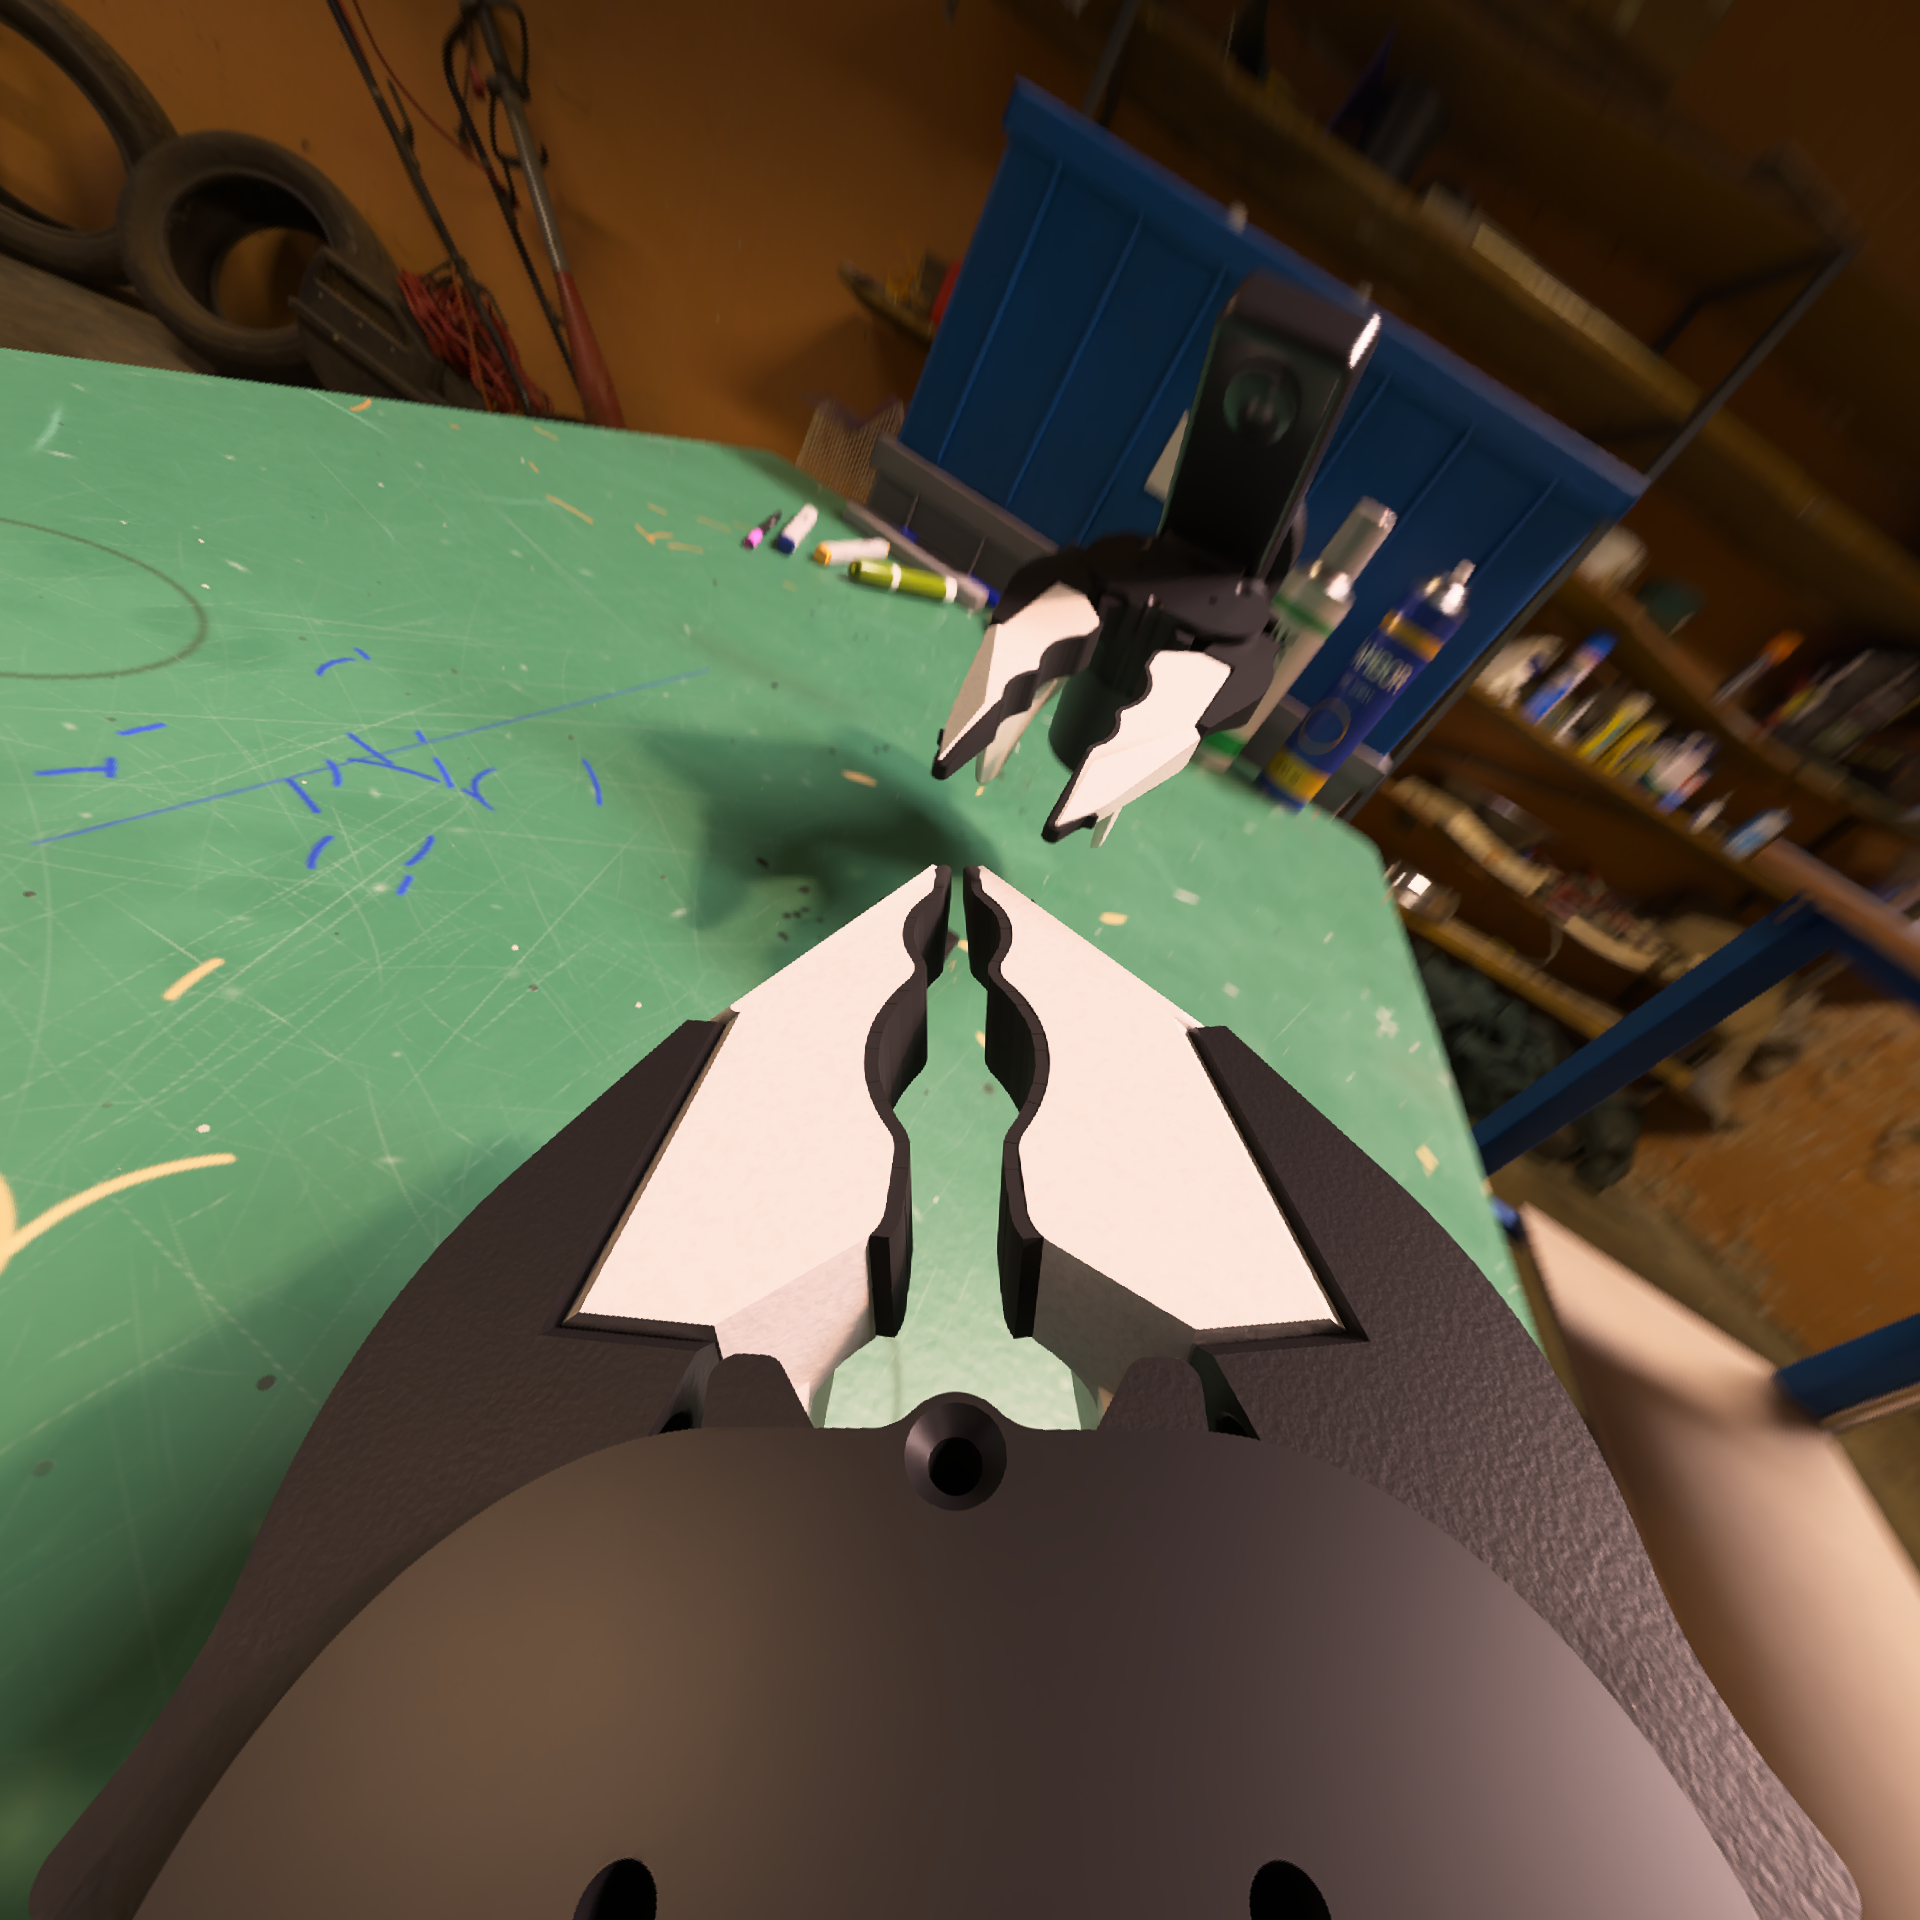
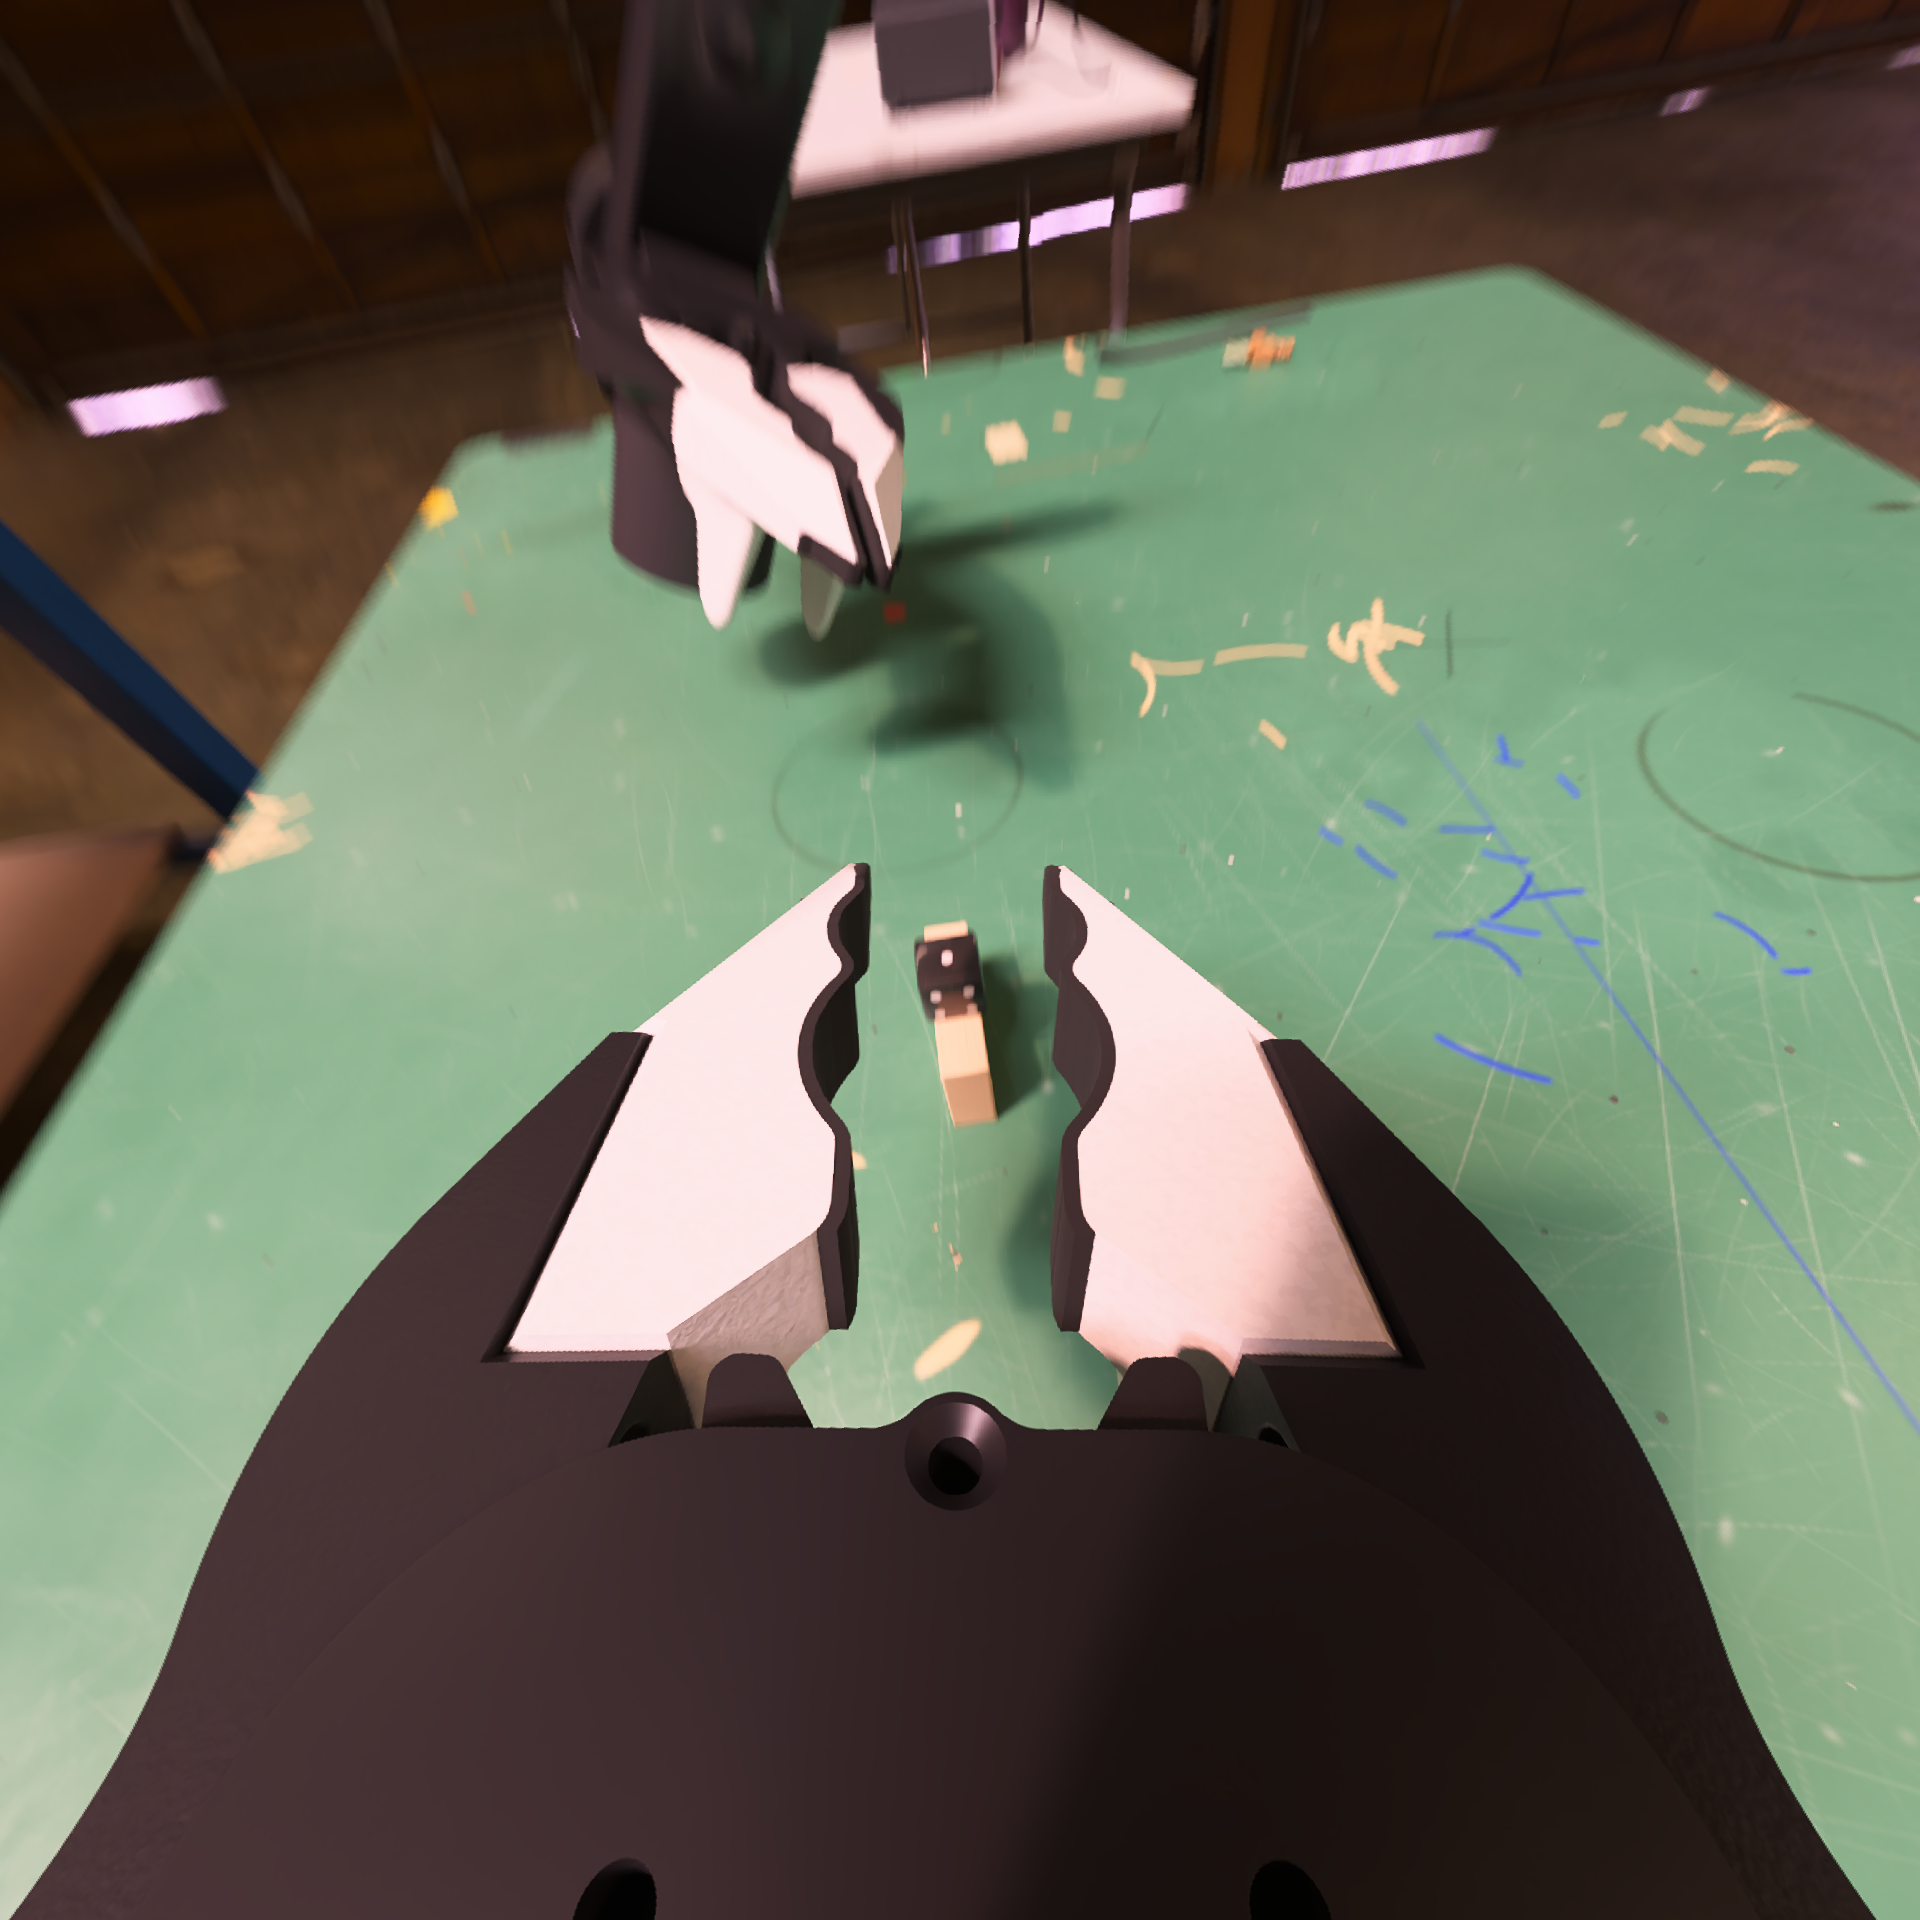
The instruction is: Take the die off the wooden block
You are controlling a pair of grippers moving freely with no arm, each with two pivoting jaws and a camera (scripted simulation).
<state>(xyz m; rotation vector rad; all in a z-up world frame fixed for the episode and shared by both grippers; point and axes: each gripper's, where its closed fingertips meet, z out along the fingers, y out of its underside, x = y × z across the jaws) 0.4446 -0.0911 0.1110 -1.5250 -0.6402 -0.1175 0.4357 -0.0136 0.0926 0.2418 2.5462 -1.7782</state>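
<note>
A small dark die with pale pips sits on the far end of a pale wooden block that lies flat on the green mat. My right gripper is open and empty above them, and die and block show in the gap between its fingers. It also shows in the left wrist view, open, above the mat. My left gripper is shut and empty, hovering over the mat. It shows blurred in the right wrist view, beyond the die. Die and block are hidden in the left wrist view.
Several markers lie at the mat's far edge, with spray cans and a blue bin beside them. The mat's right edge drops to the floor, with shelves beyond. Wood chips lie scattered on the mat.
</note>
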